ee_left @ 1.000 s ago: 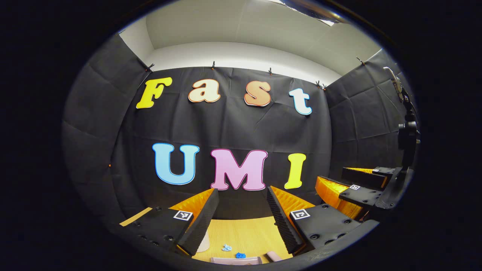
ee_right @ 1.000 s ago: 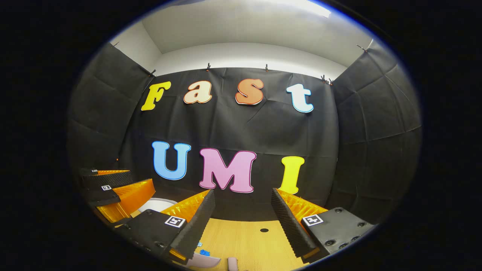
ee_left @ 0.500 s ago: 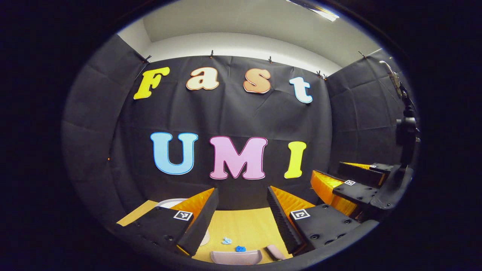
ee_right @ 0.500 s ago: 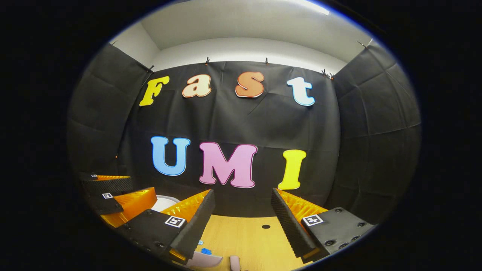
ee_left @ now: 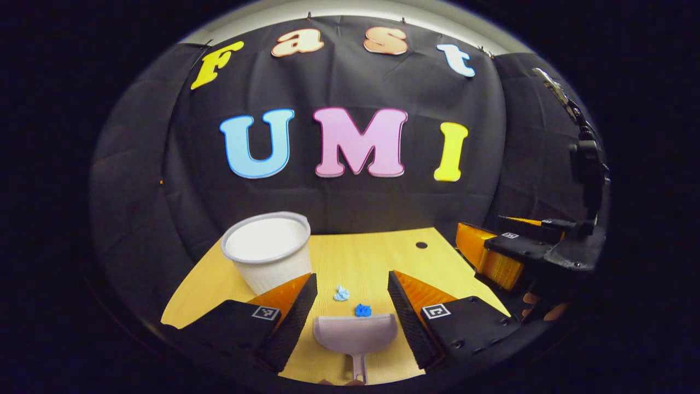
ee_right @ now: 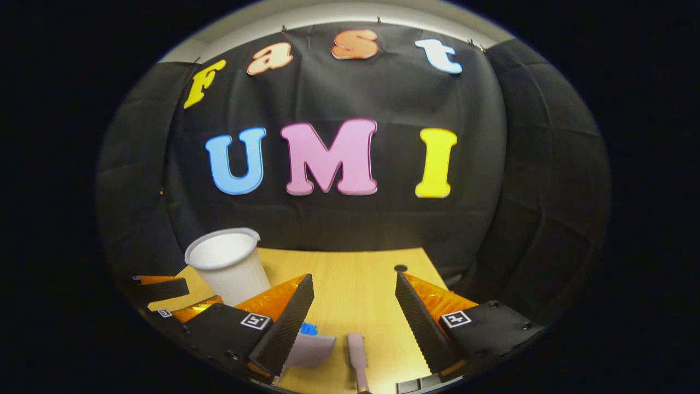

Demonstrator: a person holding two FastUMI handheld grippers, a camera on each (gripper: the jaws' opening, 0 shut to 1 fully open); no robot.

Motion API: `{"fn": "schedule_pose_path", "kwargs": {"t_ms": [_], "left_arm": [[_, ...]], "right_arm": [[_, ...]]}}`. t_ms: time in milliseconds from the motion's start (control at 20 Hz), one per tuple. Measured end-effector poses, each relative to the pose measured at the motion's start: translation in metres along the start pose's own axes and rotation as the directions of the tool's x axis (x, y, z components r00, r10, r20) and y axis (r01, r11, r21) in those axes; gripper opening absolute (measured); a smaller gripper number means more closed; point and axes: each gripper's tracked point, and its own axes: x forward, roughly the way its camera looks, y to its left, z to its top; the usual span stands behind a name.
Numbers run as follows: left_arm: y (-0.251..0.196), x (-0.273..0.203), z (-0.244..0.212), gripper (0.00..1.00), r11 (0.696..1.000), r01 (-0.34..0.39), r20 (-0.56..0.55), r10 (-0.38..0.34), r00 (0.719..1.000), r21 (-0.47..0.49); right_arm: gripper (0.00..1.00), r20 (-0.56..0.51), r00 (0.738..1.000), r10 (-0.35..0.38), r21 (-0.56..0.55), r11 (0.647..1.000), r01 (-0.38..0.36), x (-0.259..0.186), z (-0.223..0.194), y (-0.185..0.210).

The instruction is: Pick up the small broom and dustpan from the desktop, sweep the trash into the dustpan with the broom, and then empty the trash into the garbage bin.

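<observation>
Both claws gaping wide, gripping nothing. Left gripper lining up over dustpan; right gripper over broom. Risking nudging dustpan into blue scraps, scattering them.

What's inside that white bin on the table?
The white ribbed plastic bin stands open-topped on the wooden desktop. What shows of its inside is plain white wall, with no trash visible. Its bottom is hidden behind the near rim.
</observation>
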Motion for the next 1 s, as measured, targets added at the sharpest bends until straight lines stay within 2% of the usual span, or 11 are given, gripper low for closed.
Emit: {"fn": "schedule_pose_path", "kwargs": {"t_ms": [150,200,250,300,350,400,450,600,800,900,1000], "left_arm": [[-0.003,0.026,-0.038,0.77,1.0,-0.001,-0.195,-0.005,0.981,-0.027],[-0.002,0.026,-0.057,0.77,1.0,-0.012,-0.302,0.003,0.953,-0.026],[-0.004,0.028,-0.064,0.78,0.999,-0.011,-0.361,-0.002,0.933,-0.036],[-0.006,0.03,-0.08,0.8,0.999,-0.018,-0.429,-0.001,0.903,-0.041],[-0.007,0.031,-0.09,0.79,0.998,-0.029,-0.47,-0.002,0.883,-0.059],[-0.011,0.034,-0.101,0.79,0.998,-0.019,-0.516,-0.019,0.857,-0.068],[-0.01,0.034,-0.112,0.79,0.999,-0.02,-0.56,-0.011,0.828,-0.05],[-0.009,0.032,-0.144,0.79,1.0,-0.011,-0.658,0.002,0.753,-0.01],[-0.017,0.03,-0.152,0.8,0.998,0.008,-0.782,-0.053,0.622,-0.061],[-0.014,0.027,-0.156,0.8,0.998,-0.006,-0.83,-0.045,0.556,-0.058],[-0.013,0.033,-0.152,0.8,0.997,-0.021,-0.852,-0.049,0.521,-0.071]], "right_arm": [[0.97,-0.167,0.986,0.019,0.03,0.999,-0.014,0.032,-0.054,-0.001],[0.97,-0.23,0.973,0.019,0.025,1.0,-0.014,0.041,-0.072,-0.005],[0.87,-0.295,0.955,0.021,0.034,0.999,-0.011,0.047,-0.091,-0.008],[0.98,-0.368,0.929,0.027,0.048,0.999,-0.01,0.05,-0.111,-0.011],[0.98,-0.445,0.895,0.033,0.06,0.998,-0.007,0.05,-0.132,-0.013],[0.89,-0.498,0.866,0.039,0.071,0.997,-0.004,0.045,-0.146,-0.013],[0.99,-0.531,0.847,0.036,0.068,0.998,0.0,0.046,-0.158,-0.013],[0.99,-0.627,0.779,0.028,0.029,0.999,-0.012,0.047,-0.188,-0.019],[0.99,-0.742,0.67,-0.008,-0.038,0.999,-0.031,0.04,-0.235,-0.031],[0.99,-0.818,0.575,-0.015,-0.055,0.997,-0.051,0.033,-0.259,-0.035],[0.99,-0.862,0.507,-0.017,-0.049,0.998,-0.049,0.034,-0.274,-0.034]]}}
